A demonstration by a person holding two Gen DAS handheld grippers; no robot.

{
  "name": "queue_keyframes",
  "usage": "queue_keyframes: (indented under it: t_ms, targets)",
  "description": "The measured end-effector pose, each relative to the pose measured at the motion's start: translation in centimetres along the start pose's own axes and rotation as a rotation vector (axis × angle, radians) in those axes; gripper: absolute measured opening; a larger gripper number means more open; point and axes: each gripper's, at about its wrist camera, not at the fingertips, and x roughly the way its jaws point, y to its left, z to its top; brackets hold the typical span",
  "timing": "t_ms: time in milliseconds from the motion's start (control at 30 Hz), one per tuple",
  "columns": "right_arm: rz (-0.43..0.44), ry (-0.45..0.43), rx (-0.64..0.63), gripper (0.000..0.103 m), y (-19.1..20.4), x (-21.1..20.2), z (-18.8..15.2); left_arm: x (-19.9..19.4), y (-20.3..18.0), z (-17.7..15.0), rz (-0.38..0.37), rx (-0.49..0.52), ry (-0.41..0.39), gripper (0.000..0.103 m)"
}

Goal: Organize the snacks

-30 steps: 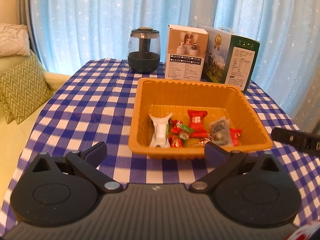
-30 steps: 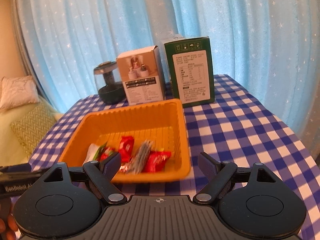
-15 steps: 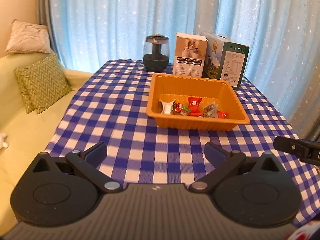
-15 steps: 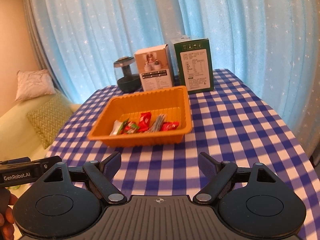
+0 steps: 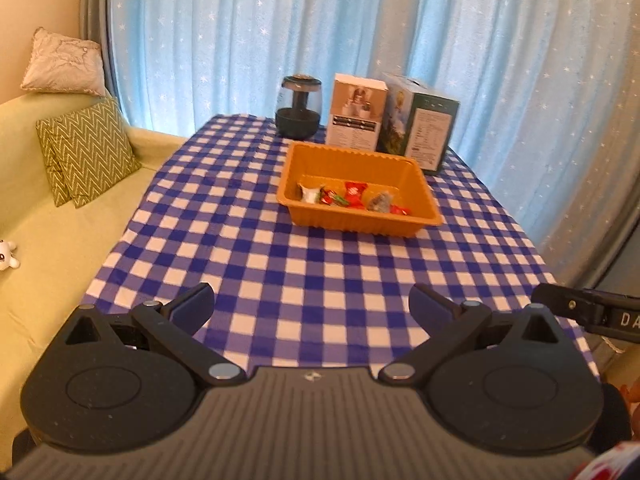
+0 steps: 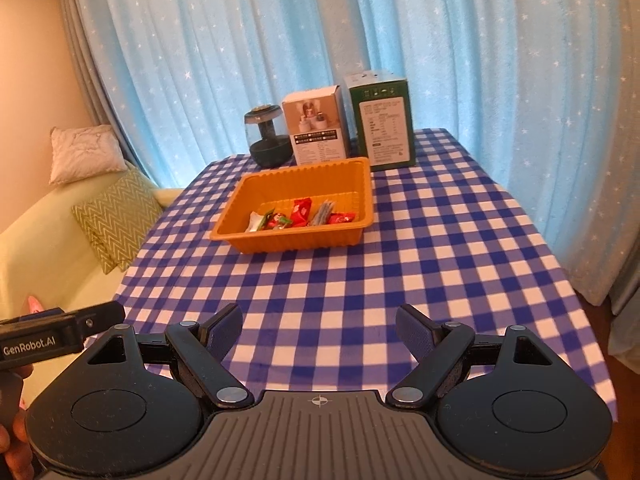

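**Snacks in tray; both grippers empty and held back from it**

- Left gripper (image 5: pixel 311 307): your jaws stand wide with nothing between them, only checked cloth showing in the gap. It sits at the near end of the desk (image 5: pixel 320 264).
- Right gripper (image 6: pixel 319 326): jaws likewise wide and empty, over the near end of the desk, with the other tool just off to its left.
- Orange tray (image 5: pixel 362 222): well ahead of both pairs of jaws, slightly right of centre for the left pair and slightly left of centre for the right pair.
- Snacks (image 5: pixel 354 196): a loose row of wrapped pieces along the tray's near wall, among them a white packet at the left end, red wrappers and one grey-green sachet. All lie inside the tray; none shows on the cloth.
- Behind the tray: a dark jar-like item (image 5: pixel 299 107), a white box (image 5: pixel 357 114) and a green box (image 5: pixel 420 122), standing upright in a row.
- Step in hand, as judged: the gathering looks complete and you are clear of the work.
- Next move, as judged: if any sorting remains, you would have to reach well forward and come down over the tray's near wall with jaws narrowed to a single wrapper, since the pieces touch and overlap.
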Motion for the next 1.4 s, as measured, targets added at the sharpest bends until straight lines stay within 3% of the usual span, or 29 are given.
queue_keyframes:
  t_ms: [500, 1400]
  targets:
    - [-0.032, 0.003, -0.06, 0.084, 0.1, -5.7, -3.2, -5.0, -3.0, -2.3, -0.003, 0.042, 0.015, 0.103]
    - [-0.026, 0.006, -0.045, 0.083, 0.1, -6.2, -4.0, -5.5, -3.4, -3.5, -0.005, 0.065, 0.009, 0.103]
